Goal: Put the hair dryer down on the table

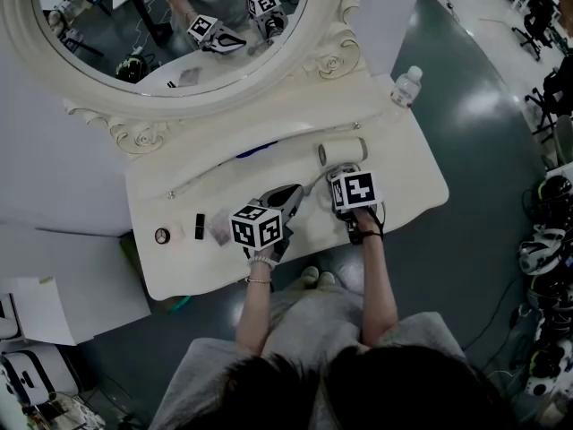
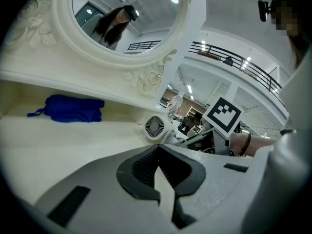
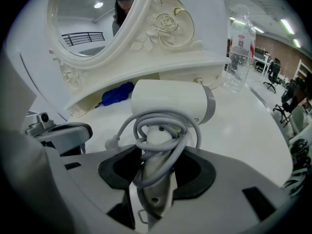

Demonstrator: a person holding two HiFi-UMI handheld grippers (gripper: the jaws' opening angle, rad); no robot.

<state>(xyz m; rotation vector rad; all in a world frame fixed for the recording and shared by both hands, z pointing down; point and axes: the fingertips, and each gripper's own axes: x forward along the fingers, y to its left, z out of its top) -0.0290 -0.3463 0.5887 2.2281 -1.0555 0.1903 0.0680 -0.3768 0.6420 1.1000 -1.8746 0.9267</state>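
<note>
A white hair dryer point(image 1: 343, 151) lies with its barrel across the white dressing table point(image 1: 403, 200), its grey cord wound round the handle. My right gripper point(image 1: 335, 174) is shut on that handle; in the right gripper view the handle and cord point(image 3: 157, 150) sit pinched between the dark pads of the right gripper point(image 3: 156, 174), and the barrel point(image 3: 168, 101) is just ahead. To its left, my left gripper point(image 1: 286, 197) hovers low over the table with its jaws together and nothing in them. From the left gripper point(image 2: 158, 152) the dryer's rear grille point(image 2: 155, 126) shows to the right.
A big oval mirror point(image 1: 170, 34) in a carved white frame backs the table. A blue cloth point(image 2: 68, 108) lies under the mirror shelf. A water bottle point(image 1: 406, 86) stands at the far right corner. Small items, a round one point(image 1: 162, 236) and a black one point(image 1: 200, 227), lie at the left.
</note>
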